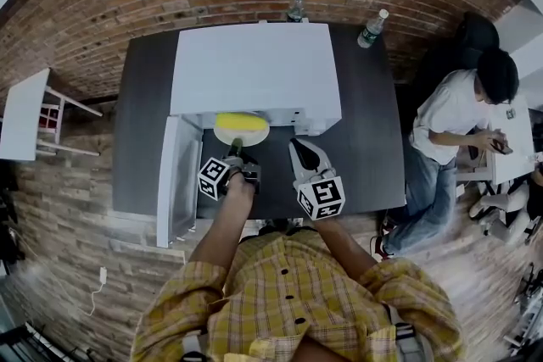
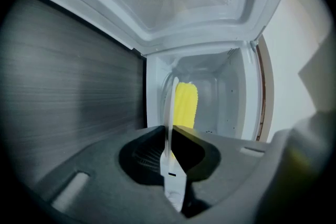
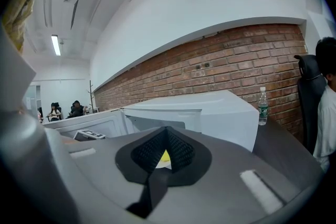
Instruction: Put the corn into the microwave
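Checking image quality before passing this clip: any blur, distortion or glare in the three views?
Head view: strong fisheye bending, evenly lit, sharp. Left gripper view: soft throughout, corn and plate edge blurred. Right gripper view: sharp brick wall, ceiling lights blown out.

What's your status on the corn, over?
Left tool shut on plate rim, corn aboard, at microwave mouth. Right tool shut, empty. Door open, nothing blocking.
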Motion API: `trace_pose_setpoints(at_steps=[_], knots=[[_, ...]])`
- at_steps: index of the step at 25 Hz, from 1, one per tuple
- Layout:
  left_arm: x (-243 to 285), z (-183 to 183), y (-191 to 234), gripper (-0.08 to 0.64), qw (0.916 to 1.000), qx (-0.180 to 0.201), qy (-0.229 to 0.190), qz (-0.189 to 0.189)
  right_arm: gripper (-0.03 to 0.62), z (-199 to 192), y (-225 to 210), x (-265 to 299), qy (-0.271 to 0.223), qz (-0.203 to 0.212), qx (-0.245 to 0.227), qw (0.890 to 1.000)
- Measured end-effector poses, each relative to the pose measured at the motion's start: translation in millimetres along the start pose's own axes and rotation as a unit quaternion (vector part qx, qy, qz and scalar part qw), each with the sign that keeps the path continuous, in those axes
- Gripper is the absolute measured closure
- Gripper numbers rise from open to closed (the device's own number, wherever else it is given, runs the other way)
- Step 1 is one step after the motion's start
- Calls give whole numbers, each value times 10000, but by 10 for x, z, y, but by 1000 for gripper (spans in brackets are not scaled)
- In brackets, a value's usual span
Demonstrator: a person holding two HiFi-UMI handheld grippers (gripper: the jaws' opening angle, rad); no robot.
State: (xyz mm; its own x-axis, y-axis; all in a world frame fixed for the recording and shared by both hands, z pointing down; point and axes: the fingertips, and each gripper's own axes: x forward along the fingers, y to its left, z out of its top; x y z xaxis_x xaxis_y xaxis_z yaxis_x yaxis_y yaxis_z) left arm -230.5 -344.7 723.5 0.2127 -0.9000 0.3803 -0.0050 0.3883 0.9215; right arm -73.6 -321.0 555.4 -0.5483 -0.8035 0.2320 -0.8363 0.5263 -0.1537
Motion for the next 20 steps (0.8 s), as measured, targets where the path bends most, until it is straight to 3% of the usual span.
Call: trace_pose_setpoints(at_steps=[20], knots=[[413, 169, 52, 537, 9997, 14, -109, 208, 586, -43, -75, 100, 134, -4, 19, 9999]])
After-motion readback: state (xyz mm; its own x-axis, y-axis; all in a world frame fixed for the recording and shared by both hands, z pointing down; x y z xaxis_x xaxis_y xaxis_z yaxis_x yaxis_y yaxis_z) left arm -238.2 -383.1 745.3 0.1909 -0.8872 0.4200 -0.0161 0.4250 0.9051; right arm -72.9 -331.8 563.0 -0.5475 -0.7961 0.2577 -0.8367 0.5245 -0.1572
